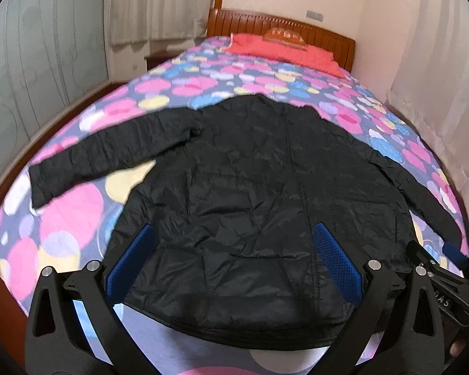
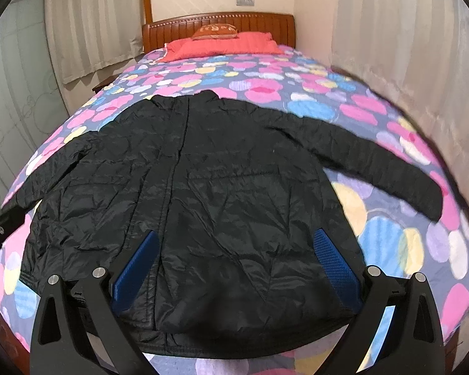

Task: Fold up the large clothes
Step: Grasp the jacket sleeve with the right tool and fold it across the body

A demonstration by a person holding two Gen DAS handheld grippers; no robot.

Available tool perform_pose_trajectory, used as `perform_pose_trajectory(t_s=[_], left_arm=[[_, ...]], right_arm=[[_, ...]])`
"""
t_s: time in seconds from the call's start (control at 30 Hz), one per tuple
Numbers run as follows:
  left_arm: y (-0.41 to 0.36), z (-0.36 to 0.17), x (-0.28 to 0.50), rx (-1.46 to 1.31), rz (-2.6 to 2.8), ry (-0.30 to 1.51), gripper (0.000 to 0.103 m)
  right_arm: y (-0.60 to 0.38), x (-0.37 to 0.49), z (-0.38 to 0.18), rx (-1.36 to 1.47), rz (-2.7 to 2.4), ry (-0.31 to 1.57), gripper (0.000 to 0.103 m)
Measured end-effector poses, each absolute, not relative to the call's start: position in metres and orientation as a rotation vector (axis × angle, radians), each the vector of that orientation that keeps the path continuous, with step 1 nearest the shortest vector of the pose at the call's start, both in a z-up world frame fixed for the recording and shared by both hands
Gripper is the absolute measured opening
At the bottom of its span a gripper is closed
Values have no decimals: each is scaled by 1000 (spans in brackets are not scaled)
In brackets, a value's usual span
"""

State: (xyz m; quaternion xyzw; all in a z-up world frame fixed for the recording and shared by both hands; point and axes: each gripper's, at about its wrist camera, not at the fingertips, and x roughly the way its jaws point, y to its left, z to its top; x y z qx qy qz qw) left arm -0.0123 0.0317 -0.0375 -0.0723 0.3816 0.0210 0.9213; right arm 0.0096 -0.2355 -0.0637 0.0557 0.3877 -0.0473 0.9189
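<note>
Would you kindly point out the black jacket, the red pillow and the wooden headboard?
black jacket (image 1: 250,187): left wrist view, middle of the front panel.
red pillow (image 2: 222,45): right wrist view, centre of its top.
wooden headboard (image 2: 172,32): right wrist view, left slatted part.

Each gripper (image 1: 231,234) (image 2: 234,240) has black arms, silver screws and blue textured pads (image 1: 334,259).
</note>
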Motion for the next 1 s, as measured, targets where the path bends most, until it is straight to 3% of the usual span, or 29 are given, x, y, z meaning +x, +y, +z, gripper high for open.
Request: perform_pose_trajectory(t_s=[0.13, 0.17, 0.2, 0.23, 0.27, 0.37, 0.43, 0.47, 0.5, 0.53, 0.93, 1.0], left_arm=[[38, -53, 0, -157, 70, 814, 98], [39, -56, 3, -149, 89, 815, 87], [43, -61, 7, -148, 109, 826, 73], [45, -65, 11, -160, 114, 842, 69], [50, -70, 15, -183, 110, 855, 64], [58, -82, 26, -214, 106, 892, 62], [63, -88, 33, -241, 110, 905, 79], [66, -91, 35, -265, 109, 903, 94], [68, -92, 37, -283, 112, 893, 95], [72, -94, 38, -306, 126, 882, 95], [120, -116, 50, -366, 306, 891, 95], [125, -117, 51, -367, 336, 886, 95]], right_arm=[[-258, 17, -75, 202, -95, 817, 98], [-266, 17, -77, 213, -118, 798, 97], [-275, 18, -79, 221, -149, 786, 89], [-282, 23, -81, 230, -164, 790, 73], [-293, 24, -86, 254, -183, 808, 41], [-330, 28, -101, 414, -183, 833, 41], [-352, 29, -107, 486, -193, 832, 47], [-365, 28, -111, 522, -208, 830, 61], [-372, 29, -112, 546, -220, 819, 74], [-386, 26, -114, 586, -245, 786, 75], [-543, 12, -155, 952, -489, 570, 73], [-558, 15, -168, 1012, -500, 557, 64]])
